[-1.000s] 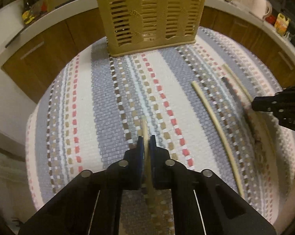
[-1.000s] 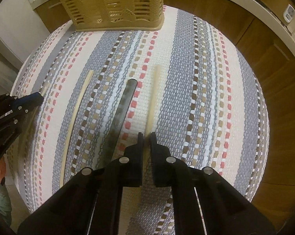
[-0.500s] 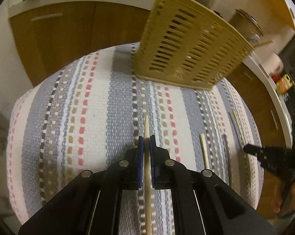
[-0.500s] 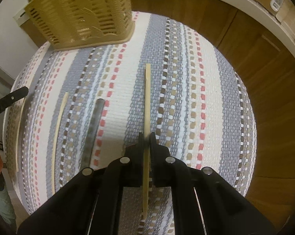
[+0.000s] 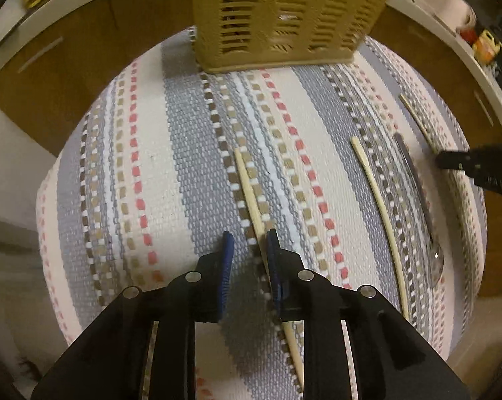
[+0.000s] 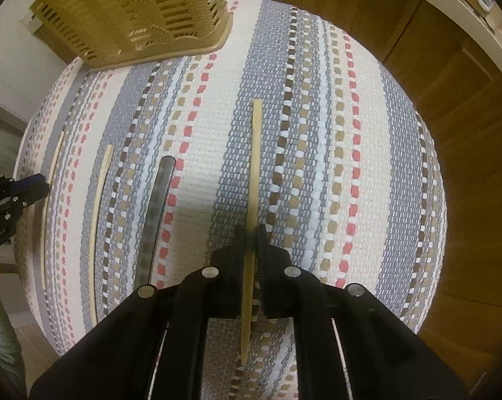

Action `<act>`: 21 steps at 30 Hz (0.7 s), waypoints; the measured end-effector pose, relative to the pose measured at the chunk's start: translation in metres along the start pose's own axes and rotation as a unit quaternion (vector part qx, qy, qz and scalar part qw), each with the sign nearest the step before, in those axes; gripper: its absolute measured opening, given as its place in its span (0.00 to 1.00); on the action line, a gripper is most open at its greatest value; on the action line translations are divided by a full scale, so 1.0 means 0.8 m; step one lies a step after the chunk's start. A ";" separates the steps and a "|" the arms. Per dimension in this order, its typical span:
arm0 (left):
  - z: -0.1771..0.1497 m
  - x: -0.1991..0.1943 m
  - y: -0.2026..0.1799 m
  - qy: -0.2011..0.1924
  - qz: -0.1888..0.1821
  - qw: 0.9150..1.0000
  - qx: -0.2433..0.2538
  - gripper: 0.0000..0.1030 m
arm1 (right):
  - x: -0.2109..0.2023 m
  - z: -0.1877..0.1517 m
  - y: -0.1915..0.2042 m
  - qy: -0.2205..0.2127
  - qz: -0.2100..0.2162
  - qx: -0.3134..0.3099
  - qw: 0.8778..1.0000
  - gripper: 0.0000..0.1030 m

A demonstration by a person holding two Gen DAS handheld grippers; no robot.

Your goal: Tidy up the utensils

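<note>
I see the striped woven cloth [image 5: 170,173] spread over the tabletop under me, grey, cream and red bands running away from me. Behind it stand brown wooden cabinet doors [image 6: 451,106] under a white countertop [image 5: 451,26], with a white paper roll [image 5: 457,10] up there.

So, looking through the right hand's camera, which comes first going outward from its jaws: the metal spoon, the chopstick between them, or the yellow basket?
1. The chopstick, pinched between the jaws of the right gripper, in the middle of the view.
2. The metal spoon, lying on the striped cloth, just to the left.
3. The yellow basket, at the cloth's far edge, upper left.
</note>
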State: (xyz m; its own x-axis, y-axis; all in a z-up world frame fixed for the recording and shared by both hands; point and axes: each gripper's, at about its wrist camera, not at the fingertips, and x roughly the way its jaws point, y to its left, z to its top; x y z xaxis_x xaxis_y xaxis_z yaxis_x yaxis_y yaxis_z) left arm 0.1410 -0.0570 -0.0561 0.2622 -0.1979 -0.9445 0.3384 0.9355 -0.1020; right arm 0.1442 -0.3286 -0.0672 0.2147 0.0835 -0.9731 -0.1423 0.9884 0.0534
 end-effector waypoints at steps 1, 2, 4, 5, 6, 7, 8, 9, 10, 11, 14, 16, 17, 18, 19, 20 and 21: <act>0.002 0.001 -0.005 0.004 0.006 1.000 0.010 0.21 | 0.000 0.001 0.002 0.002 -0.004 -0.003 1.000 0.07; 0.003 0.002 -0.012 0.008 0.017 1.000 0.023 0.22 | 0.000 0.002 0.003 0.003 -0.009 -0.007 1.000 0.07; 0.004 0.006 -0.024 0.008 0.038 0.998 0.040 0.19 | -0.002 0.002 0.007 0.001 -0.018 -0.016 1.000 0.06; 0.004 0.006 -0.031 0.005 0.045 0.998 0.050 0.08 | -0.002 0.002 0.008 -0.001 -0.021 -0.020 1.000 0.05; 0.004 0.006 -0.036 0.001 0.048 0.997 0.057 0.06 | 0.000 0.005 0.015 -0.004 -0.022 -0.021 1.000 0.05; 0.004 0.005 -0.039 -0.002 0.054 0.997 0.057 0.05 | -0.001 0.004 0.015 -0.008 -0.021 -0.020 1.000 0.05; 0.004 0.004 -0.039 -0.008 0.054 0.997 0.052 0.02 | -0.002 0.003 0.014 -0.013 -0.019 -0.020 1.000 0.04; 0.004 0.002 -0.038 -0.019 0.043 0.998 0.044 0.02 | -0.003 0.003 0.012 -0.018 -0.014 -0.019 1.000 0.04; 0.001 -0.005 -0.035 -0.037 0.015 0.999 0.031 0.02 | -0.007 0.001 0.009 -0.026 -0.002 -0.014 1.000 0.04; -0.001 -0.012 -0.031 -0.051 -0.003 0.999 0.018 0.02 | -0.014 -0.003 0.007 -0.038 0.007 -0.013 0.999 0.04; -0.006 -0.040 -0.022 -0.110 -0.033 0.993 -0.008 0.02 | -0.042 -0.007 0.005 -0.081 0.033 -0.017 0.996 0.04; -0.009 -0.065 -0.016 -0.152 -0.051 0.987 -0.021 0.02 | -0.063 -0.012 0.006 -0.109 0.047 -0.022 0.993 0.04; -0.008 -0.078 -0.015 -0.173 -0.056 0.983 -0.026 0.02 | -0.077 -0.015 0.008 -0.129 0.053 -0.026 0.990 0.04; -0.010 -0.090 -0.009 -0.189 -0.059 0.980 -0.028 0.02 | -0.088 -0.017 0.009 -0.145 0.061 -0.029 0.987 0.04; -0.010 -0.104 -0.004 -0.213 -0.063 0.975 -0.032 0.02 | -0.097 -0.019 0.003 -0.156 0.067 -0.031 0.985 0.04; -0.006 -0.114 -0.004 -0.227 -0.062 0.971 -0.036 0.02 | -0.104 -0.020 0.011 -0.168 0.074 -0.031 0.983 0.04; -0.002 -0.122 -0.006 -0.242 -0.061 0.967 -0.040 0.02 | -0.112 -0.021 0.014 -0.183 0.085 -0.031 0.979 0.04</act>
State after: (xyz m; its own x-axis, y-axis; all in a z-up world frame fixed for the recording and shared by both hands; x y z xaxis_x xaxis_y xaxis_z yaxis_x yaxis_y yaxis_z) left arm 0.1128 -0.0417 0.0360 0.6242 -0.4039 -0.6688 0.3279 0.9124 -0.2449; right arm 0.1071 -0.3270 0.0168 0.5135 0.2975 -0.8049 -0.2620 0.9475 0.1831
